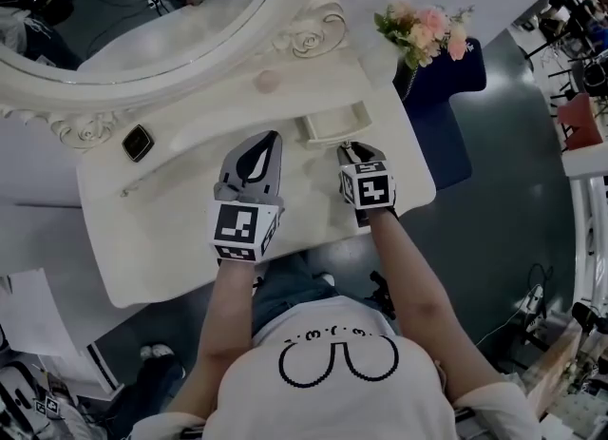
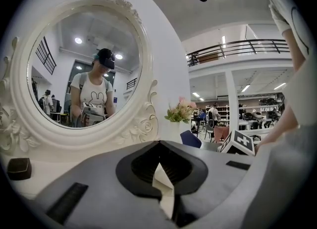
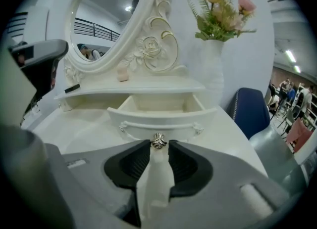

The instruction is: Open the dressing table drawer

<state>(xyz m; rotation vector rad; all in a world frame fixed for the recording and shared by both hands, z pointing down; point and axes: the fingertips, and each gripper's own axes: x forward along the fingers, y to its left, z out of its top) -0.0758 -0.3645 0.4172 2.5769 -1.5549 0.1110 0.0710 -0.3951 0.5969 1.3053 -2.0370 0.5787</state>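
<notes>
The white dressing table (image 1: 161, 239) has a small drawer (image 1: 332, 127) standing pulled out from under the shelf at the right. In the right gripper view the drawer (image 3: 158, 107) shows its bare inside, and its metal knob (image 3: 158, 141) sits at the very tips of my right gripper (image 3: 158, 145). The jaws close against the knob's sides. From above, the right gripper (image 1: 353, 151) reaches the drawer front. My left gripper (image 1: 273, 136) hovers over the tabletop to the left, pointing at the mirror (image 2: 84, 69). Its tips (image 2: 158, 143) meet with nothing between them.
A vase of pink flowers (image 1: 423, 29) stands at the table's right end, beside a blue chair (image 1: 451, 105). A small dark box (image 1: 138, 143) lies on the left of the shelf, a pink item (image 3: 122, 74) at its middle. The person's knees are under the front edge.
</notes>
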